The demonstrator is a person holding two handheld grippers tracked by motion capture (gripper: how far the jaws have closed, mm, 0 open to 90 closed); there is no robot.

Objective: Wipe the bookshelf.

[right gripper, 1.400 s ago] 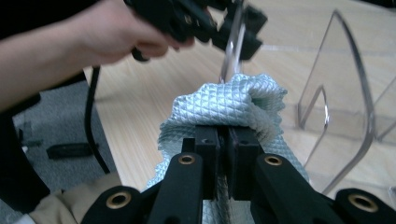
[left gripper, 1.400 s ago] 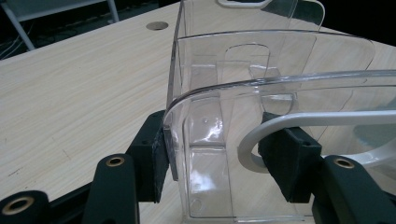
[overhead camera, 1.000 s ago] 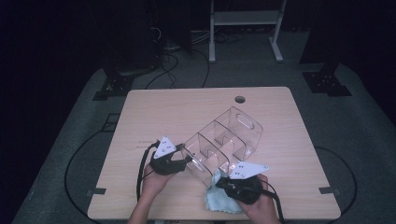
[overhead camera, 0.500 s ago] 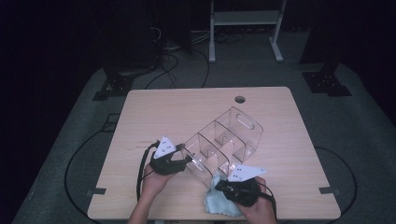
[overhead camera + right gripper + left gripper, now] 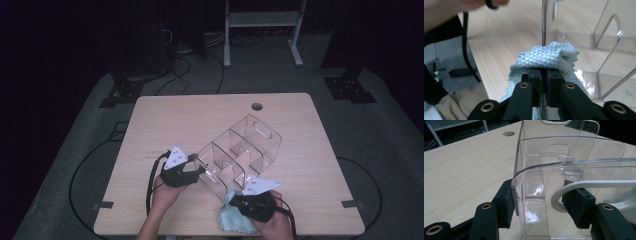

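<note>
A clear plastic organizer (image 5: 243, 146) with several compartments lies tilted across the middle of the wooden table (image 5: 165, 120). My left gripper (image 5: 199, 170) is shut on its near-left end; in the left gripper view the pads (image 5: 506, 205) press the organizer's (image 5: 541, 177) curved wall from both sides, around my left gripper's (image 5: 541, 206) centre. My right gripper (image 5: 241, 200) is at the organizer's near side, shut on a light blue quilted cloth (image 5: 231, 221). In the right gripper view the cloth (image 5: 549, 56) bunches above my right gripper (image 5: 544, 75) and touches the clear wall (image 5: 550, 22).
A round cable hole (image 5: 257, 106) sits near the table's far edge. A white shelf frame (image 5: 262, 20) stands beyond the table, with cables (image 5: 185, 55) on the grey floor. The table's near edge (image 5: 200, 234) is close behind both hands.
My right gripper has drawn slightly back and left with the cloth, along the organizer's near side. The left gripper and organizer have stayed put.
</note>
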